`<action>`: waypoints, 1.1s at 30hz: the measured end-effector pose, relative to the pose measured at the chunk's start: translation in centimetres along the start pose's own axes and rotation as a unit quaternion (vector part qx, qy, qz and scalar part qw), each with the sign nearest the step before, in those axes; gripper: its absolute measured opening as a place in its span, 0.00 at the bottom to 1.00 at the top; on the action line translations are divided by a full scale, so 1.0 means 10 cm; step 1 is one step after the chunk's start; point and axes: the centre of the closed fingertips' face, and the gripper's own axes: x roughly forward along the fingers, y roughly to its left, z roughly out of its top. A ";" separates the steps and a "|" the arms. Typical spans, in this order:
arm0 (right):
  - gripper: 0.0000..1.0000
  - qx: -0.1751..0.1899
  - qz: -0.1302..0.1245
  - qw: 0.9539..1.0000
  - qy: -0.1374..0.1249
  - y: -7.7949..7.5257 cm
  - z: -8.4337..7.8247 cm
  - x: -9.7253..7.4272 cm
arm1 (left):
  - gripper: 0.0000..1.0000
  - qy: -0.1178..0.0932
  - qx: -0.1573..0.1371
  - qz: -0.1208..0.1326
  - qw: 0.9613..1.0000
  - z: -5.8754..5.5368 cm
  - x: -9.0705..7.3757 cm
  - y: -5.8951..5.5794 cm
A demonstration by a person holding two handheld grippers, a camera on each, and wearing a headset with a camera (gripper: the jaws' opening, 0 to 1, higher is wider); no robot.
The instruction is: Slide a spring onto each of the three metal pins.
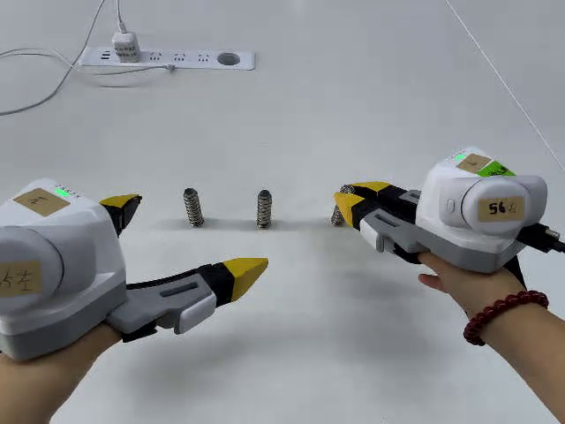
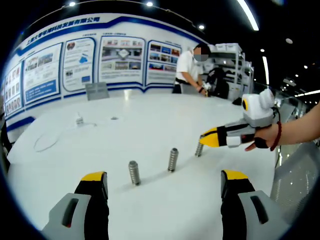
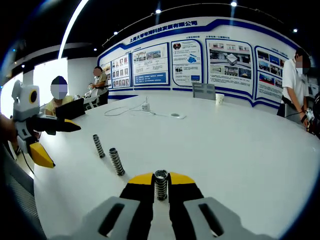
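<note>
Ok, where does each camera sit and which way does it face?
Head view: worn on the head, looking down at the table and springs; left tool, right tool and forearms show.
Left gripper view: on the left tool, facing the springs between open jaws; the right tool shows.
Right gripper view: on the right tool, shut on the end spring.
All share the springs.

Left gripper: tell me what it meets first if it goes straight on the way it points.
Probably the near spring, standing left of centre between the left gripper's open jaws; the middle spring lies nearer the centre line but farther off. Depth is unclear.
</note>
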 end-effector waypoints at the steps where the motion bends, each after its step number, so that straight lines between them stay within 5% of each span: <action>1: 0.11 0.001 -0.001 1.000 0.002 0.00 -0.02 0.00 | 0.95 0.000 0.001 0.000 1.000 0.00 0.00 0.00; 19: 0.12 0.005 0.009 1.000 0.006 0.05 -0.05 -0.01 | 0.94 0.002 0.006 -0.001 1.000 0.01 -0.02 0.00; 33: 0.36 0.014 0.031 0.999 0.019 0.13 0.13 -0.15 | 0.95 0.004 0.003 -0.012 1.000 0.06 -0.03 0.02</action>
